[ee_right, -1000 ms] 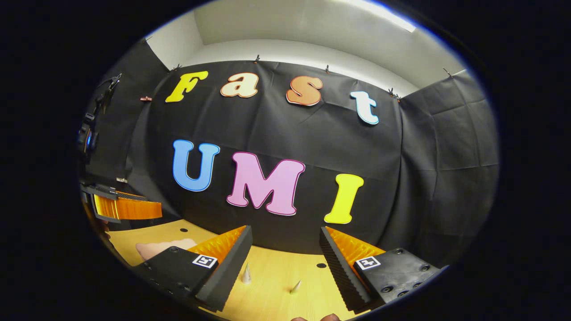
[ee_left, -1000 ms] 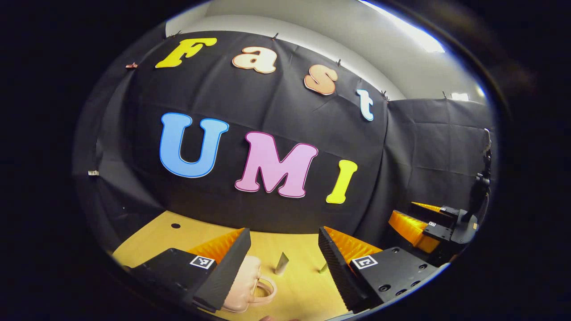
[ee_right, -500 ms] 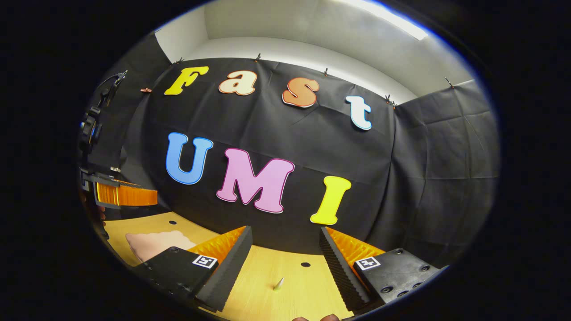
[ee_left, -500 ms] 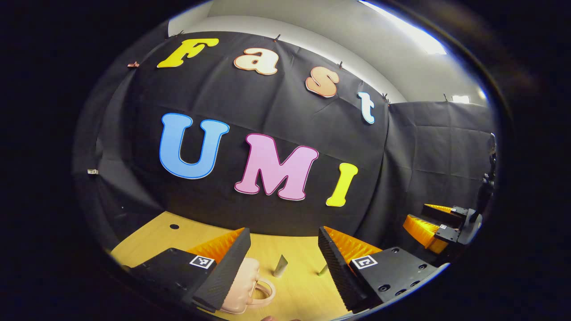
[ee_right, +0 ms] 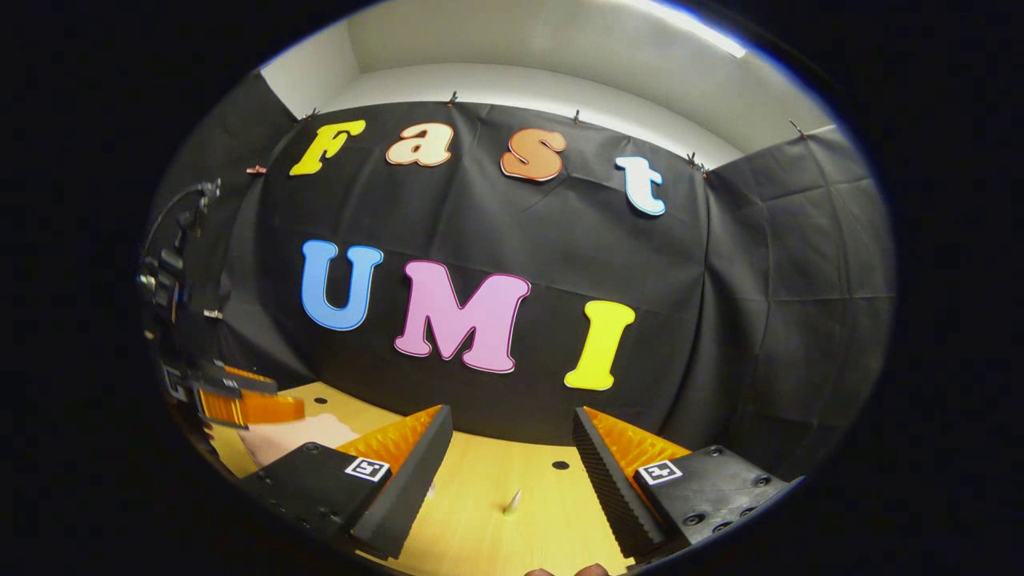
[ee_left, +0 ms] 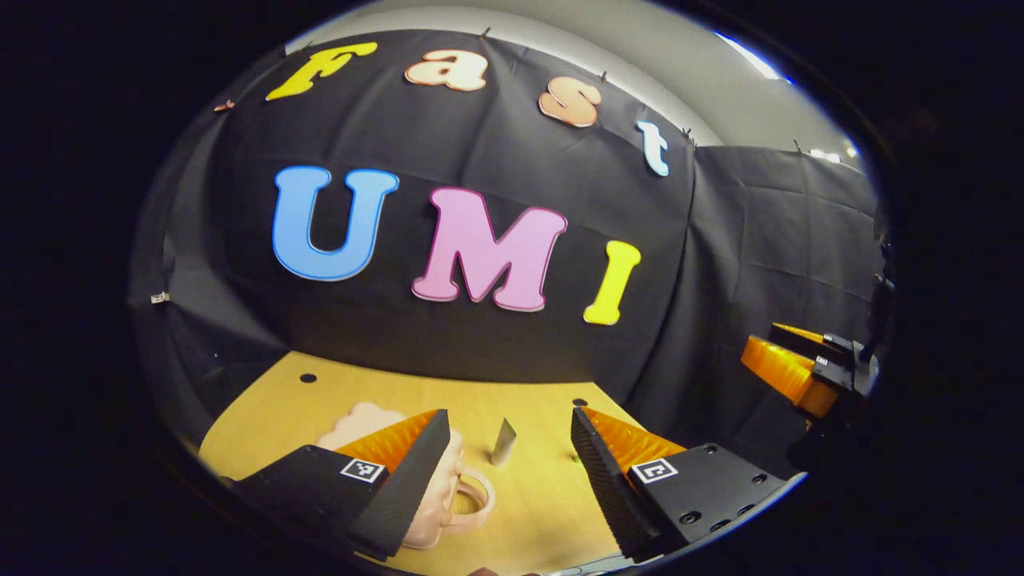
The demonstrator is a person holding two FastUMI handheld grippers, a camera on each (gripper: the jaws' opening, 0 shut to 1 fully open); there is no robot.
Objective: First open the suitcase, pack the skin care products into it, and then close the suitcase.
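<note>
A small pink suitcase (ee_left: pixel 364 418) with a loop handle (ee_left: pixel 472 504) lies shut on the wooden table, partly behind the left finger of my left gripper (ee_left: pixel 509 416). That gripper is open and holds nothing. Just beyond it a silver tube (ee_left: pixel 503 442) stands upright, with a small green item (ee_left: pixel 574 458) to its right. My right gripper (ee_right: pixel 512 412) is open and empty too, above the table. A small pointed tube (ee_right: pixel 512 502) stands ahead of it. The suitcase (ee_right: pixel 292 436) lies to its left, under the left gripper (ee_right: pixel 244 404).
The wooden table (ee_left: pixel 264 416) has small round holes (ee_left: pixel 307 378) and ends at the black cloth wall behind. The right gripper (ee_left: pixel 796 372) hangs off the table's right side in the left gripper view. A camera rig (ee_right: pixel 172 276) stands at the left.
My left gripper has tipped down, and more of the suitcase and table now shows. In the right gripper view the left gripper has dropped lower over the suitcase. The right gripper has shifted slightly.
</note>
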